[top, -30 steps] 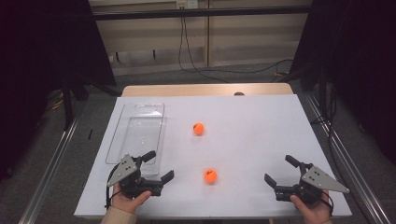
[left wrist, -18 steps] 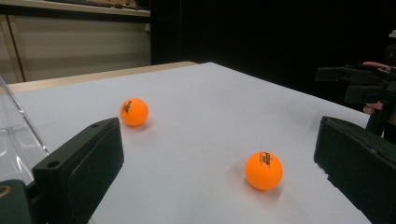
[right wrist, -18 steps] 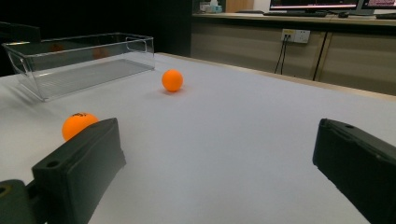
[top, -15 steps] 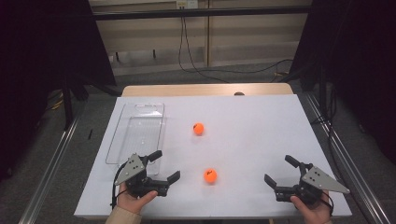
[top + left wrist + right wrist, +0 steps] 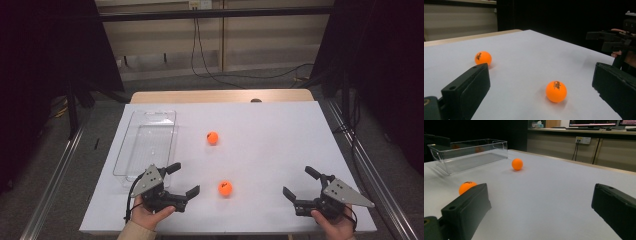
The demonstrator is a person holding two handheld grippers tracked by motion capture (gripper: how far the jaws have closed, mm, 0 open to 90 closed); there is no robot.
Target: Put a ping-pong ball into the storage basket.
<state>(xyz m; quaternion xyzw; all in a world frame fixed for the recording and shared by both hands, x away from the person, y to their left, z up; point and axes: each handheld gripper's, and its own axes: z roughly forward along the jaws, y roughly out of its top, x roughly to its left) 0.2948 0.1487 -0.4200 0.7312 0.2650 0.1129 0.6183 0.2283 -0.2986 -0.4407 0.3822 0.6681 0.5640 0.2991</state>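
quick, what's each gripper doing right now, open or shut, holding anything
Left gripper: open, holding nothing, its jaws facing the near orange ball.
Right gripper: open, holding nothing, low over the white table.

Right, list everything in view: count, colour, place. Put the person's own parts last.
Table: one, white top, fills the middle of the high view.
Tray: one, clear plastic, left side of the table, nothing in it.
Near ball: one, orange, near edge, between the grippers, closer to the left one.
Far ball: one, orange, mid-table, right of the tray.
Cables: several, black, on the floor behind the table.
Wall socket: one, white, back wall.
Left gripper: one, black, near-left edge, fingers open, holding nothing.
Right gripper: one, black, near-right corner, fingers open, holding nothing.
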